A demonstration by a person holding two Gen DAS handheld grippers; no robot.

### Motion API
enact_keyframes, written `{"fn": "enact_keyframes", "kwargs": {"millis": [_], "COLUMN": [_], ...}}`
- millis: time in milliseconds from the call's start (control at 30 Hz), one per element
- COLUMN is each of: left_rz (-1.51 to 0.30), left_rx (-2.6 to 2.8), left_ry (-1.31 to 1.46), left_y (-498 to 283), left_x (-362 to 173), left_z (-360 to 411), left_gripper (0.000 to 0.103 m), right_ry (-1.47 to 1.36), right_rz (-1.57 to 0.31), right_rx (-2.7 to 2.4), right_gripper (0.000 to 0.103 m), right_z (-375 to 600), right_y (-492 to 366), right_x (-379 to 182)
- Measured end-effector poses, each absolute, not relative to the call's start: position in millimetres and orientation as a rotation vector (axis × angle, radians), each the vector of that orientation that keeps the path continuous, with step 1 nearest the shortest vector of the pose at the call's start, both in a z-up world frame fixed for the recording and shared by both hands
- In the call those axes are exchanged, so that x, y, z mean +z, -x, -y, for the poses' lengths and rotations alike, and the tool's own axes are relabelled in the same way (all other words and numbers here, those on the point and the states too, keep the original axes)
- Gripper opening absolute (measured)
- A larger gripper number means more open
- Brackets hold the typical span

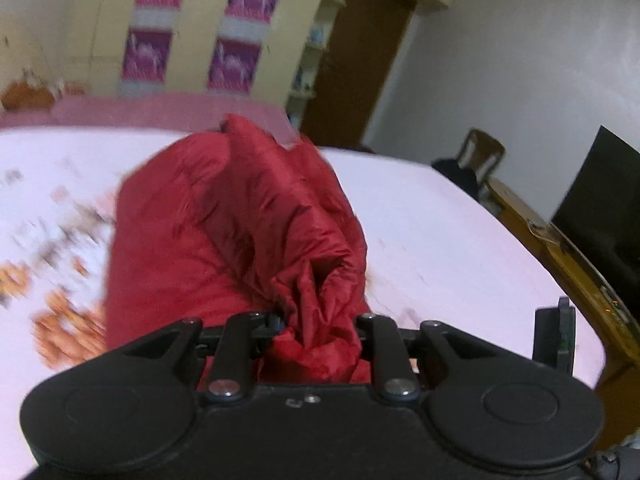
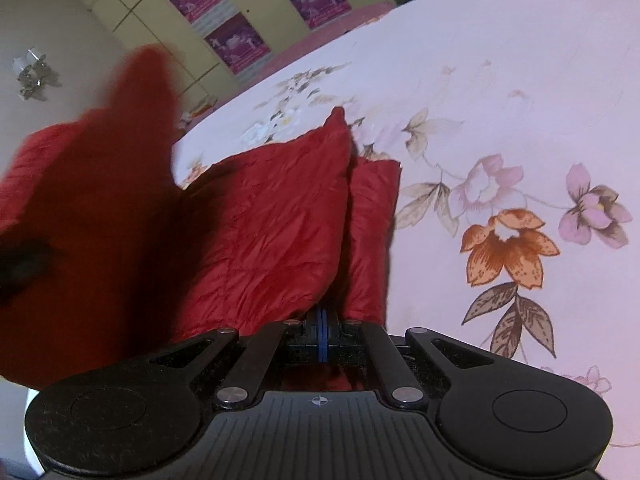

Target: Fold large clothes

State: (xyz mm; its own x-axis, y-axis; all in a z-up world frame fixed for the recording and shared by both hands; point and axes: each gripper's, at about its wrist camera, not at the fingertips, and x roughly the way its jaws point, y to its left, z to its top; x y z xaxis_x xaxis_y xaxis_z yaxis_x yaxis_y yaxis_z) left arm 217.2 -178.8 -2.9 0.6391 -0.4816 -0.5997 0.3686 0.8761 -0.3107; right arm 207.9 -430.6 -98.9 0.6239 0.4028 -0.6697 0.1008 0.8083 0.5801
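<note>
A red quilted jacket (image 1: pixel 224 224) lies bunched on a bed with a pale floral sheet (image 1: pixel 440 220). My left gripper (image 1: pixel 316 332) is shut on a crumpled fold of the jacket, which fills the gap between its fingers. In the right wrist view the red jacket (image 2: pixel 276 216) lies folded in layers on the sheet (image 2: pixel 500 100). My right gripper (image 2: pixel 322 334) is shut, its blue pads pressed together on the jacket's near edge. A blurred red part of the jacket (image 2: pixel 100 200) is lifted at the left.
A cream wardrobe with purple posters (image 1: pixel 192 28) stands behind the bed. A brown door (image 1: pixel 360 60), a wooden chair (image 1: pixel 480 156) and a dark screen on a wooden table (image 1: pixel 600 208) are at the right. The bed's edge curves at the right.
</note>
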Motion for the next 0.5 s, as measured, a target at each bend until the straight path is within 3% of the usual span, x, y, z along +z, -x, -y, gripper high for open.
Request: {"fn": "enact_keyframes", "kwargs": {"millis": [67, 100, 167, 200, 233, 367, 400, 467, 500], "left_rz": [-0.796, -0.823, -0.88, -0.907, -0.921, -0.83, -0.784, -0.724, -0.703], "left_rx": [-0.514, -0.536, -0.588, -0.62, -0.671, -0.725, -0.677, -0.558, -0.503], "left_ry": [0.173, 0.186, 0.238, 0.285, 0.361, 0.551, 0.55, 0.505, 0.487], "left_y": [-223.9, -225.4, -228.8, -229.9, -229.2, -219.9, -218.6, -223.1, -229.8], "left_x": [-20.8, -28.1, -42.8, -46.9, -48.4, -28.3, -21.6, -17.8, -20.2], "left_z": [192.9, 196.8, 199.6, 198.1, 193.0, 146.8, 129.4, 99.6, 84.4], "left_gripper": [0.022, 0.028, 0.045, 0.066, 0.078, 0.065, 0.064, 0.062, 0.059], "right_ry": [-0.642, -0.657, -0.703, -0.724, -0.745, -0.791, -0.801, -0.804, -0.795], "right_rz": [-0.91, -0.915, -0.914, -0.921, -0.929, -0.888, -0.866, -0.778, -0.725], "right_rx": [0.207, 0.211, 0.225, 0.234, 0.241, 0.186, 0.176, 0.142, 0.169], "right_gripper": [0.0, 0.0, 0.0, 0.0, 0.0, 0.003, 0.038, 0.092, 0.092], "right_z": [434.6, 437.2, 444.9, 449.2, 453.5, 481.3, 488.1, 497.8, 500.4], "right_y": [-208.5, -207.6, -206.2, -206.3, -206.8, -200.7, -199.2, -195.8, -197.2], "right_x": [-103.3, -104.1, -107.2, -109.0, -110.2, -98.5, -93.3, -78.9, -70.0]}}
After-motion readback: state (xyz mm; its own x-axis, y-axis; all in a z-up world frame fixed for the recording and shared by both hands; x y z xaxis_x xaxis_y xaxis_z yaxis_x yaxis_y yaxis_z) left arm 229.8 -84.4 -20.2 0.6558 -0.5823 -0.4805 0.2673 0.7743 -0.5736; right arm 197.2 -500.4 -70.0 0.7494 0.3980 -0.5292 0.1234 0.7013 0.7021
